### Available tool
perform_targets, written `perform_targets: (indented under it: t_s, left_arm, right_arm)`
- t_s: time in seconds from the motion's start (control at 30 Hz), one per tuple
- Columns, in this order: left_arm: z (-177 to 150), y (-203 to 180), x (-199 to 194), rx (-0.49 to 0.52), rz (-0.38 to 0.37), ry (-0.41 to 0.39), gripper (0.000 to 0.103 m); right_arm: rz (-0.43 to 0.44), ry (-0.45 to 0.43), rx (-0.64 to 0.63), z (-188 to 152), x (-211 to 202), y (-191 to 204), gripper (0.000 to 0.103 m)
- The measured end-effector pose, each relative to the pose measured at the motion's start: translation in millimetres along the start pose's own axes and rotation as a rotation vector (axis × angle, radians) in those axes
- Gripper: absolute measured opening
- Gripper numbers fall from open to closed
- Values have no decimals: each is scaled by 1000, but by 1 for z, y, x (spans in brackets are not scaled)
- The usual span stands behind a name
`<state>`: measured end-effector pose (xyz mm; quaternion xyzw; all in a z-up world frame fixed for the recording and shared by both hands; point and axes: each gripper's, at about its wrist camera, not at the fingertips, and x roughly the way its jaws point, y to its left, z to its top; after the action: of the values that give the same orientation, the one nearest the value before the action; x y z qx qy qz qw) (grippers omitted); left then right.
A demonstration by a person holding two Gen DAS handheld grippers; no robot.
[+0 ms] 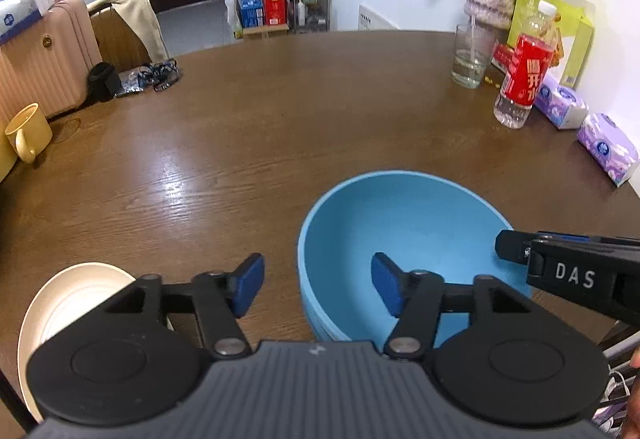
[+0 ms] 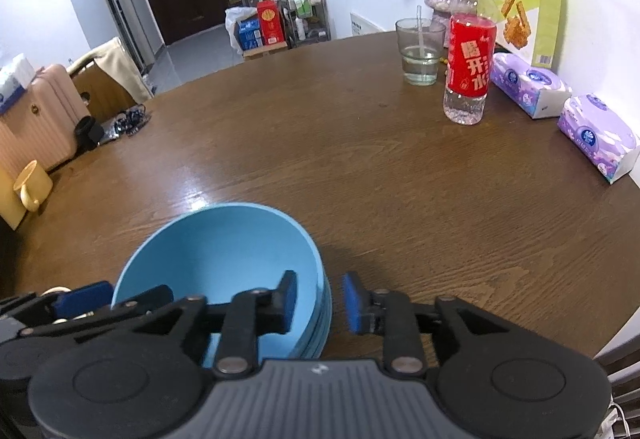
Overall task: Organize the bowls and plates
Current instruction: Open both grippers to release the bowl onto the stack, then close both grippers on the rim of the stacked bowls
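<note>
Blue bowl (image 1: 404, 239) upright, mouth up, round. Left gripper (image 1: 318, 285) and right gripper (image 2: 320, 303) both released, each straddling a rim. Cream plate (image 1: 76, 299) appears only in left wrist view.

A blue bowl (image 1: 400, 223) sits upright and empty at the near edge of the counter (image 1: 280, 111). It appears nested in matching bowls. A cream plate (image 1: 72, 299) lies to its left, apart.

Both grippers, left gripper (image 1: 318, 285) and right gripper (image 2: 320, 303), have black linkage arms, silver pivot screws, blue pads, ribbed grey bodies; one side reads "DAS"
</note>
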<state>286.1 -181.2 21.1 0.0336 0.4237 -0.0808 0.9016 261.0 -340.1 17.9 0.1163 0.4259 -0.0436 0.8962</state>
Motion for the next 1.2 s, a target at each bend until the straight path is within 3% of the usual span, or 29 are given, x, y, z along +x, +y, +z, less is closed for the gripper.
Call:
perform_targets:
  t_s: [0.2, 0.27, 0.47, 0.57, 0.7, 1.2]
  left_arm:
    - [-2, 11, -12, -29, 18, -56, 97]
    - [-4, 17, -17, -43, 25, -82, 103]
    - [-10, 27, -31, -60, 20, -134, 103]
    - [-13, 30, -36, -60, 26, -147, 103]
    - [-16, 36, -37, -72, 19, -148, 103]
    - [-19, 46, 10, -161, -96, -3, 103]
  right_arm:
    - [-4, -76, -25, -3, -14, -5, 85]
    - [12, -94, -33, -5, -18, -7, 90]
    - [39, -132, -36, -13, -27, -11, 94]
    - [51, -140, -33, -16, -30, -11, 102]
    - [55, -132, -25, -17, -29, -13, 102]
    - [109, -8, 76, -17, 20, -25, 99]
